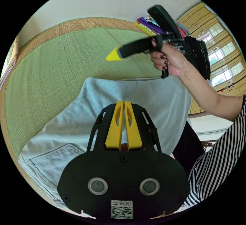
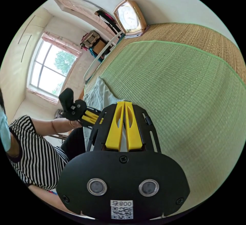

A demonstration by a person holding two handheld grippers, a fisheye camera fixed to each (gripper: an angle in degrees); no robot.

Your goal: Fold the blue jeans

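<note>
Light blue jeans (image 1: 77,122) lie folded on a green woven mat (image 1: 51,68), a back pocket (image 1: 51,161) facing up at the near left. My left gripper (image 1: 123,102) hovers over the jeans with its yellow jaws pressed together and nothing between them. A hand holds my right gripper (image 1: 112,56) in the air above the mat, past the jeans' far edge, its yellow tip shut. In the right gripper view, the right gripper (image 2: 124,103) is shut and empty over the mat (image 2: 179,86). Beside it the left gripper (image 2: 92,116) hangs over the jeans (image 2: 98,97).
A stack of colourful folded clothes (image 1: 148,25) sits at the mat's far edge. A square clock (image 2: 129,17) leans against the wall behind the mat. The person in a striped shirt (image 1: 217,158) sits at the jeans' side. Wooden-framed windows (image 1: 220,48) line the wall.
</note>
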